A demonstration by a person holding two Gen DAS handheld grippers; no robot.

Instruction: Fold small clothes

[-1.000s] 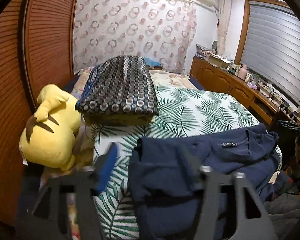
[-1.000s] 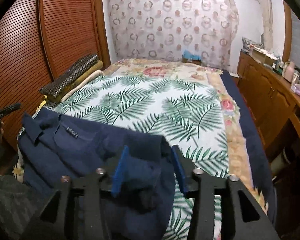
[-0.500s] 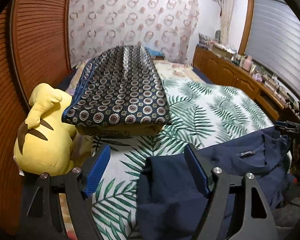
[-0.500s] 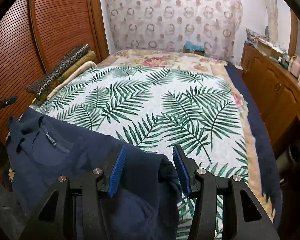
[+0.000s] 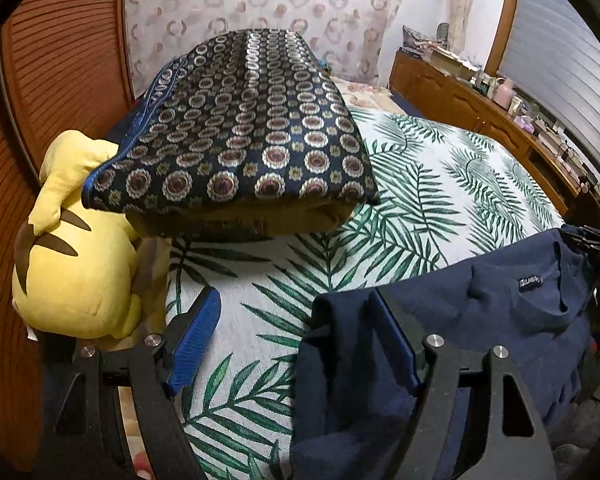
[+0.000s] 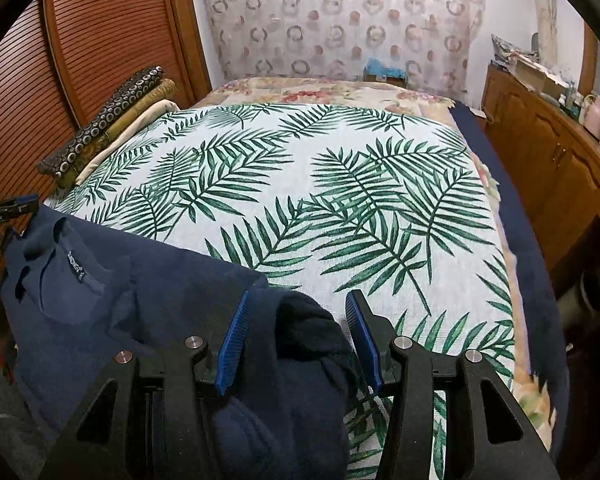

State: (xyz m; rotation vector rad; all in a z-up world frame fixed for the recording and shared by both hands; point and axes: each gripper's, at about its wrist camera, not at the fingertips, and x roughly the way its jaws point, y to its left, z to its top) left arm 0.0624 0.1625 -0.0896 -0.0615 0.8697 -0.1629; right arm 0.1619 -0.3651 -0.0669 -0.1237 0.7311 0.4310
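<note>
- Left gripper [image 5: 296, 344]: tilted down, jaws spread, navy shirt [image 5: 480, 320] edge draped over one finger.
- Right gripper [image 6: 296, 340]: tilted down, spread around bunched shirt fabric.
- One shirt, on leaf-print bedspread [image 6: 340, 184].

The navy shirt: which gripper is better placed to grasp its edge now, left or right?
Right, probably. The right gripper has a bunched fold of the shirt between its open pads. The left gripper is open too, but the cloth reaches only one pad.
</note>
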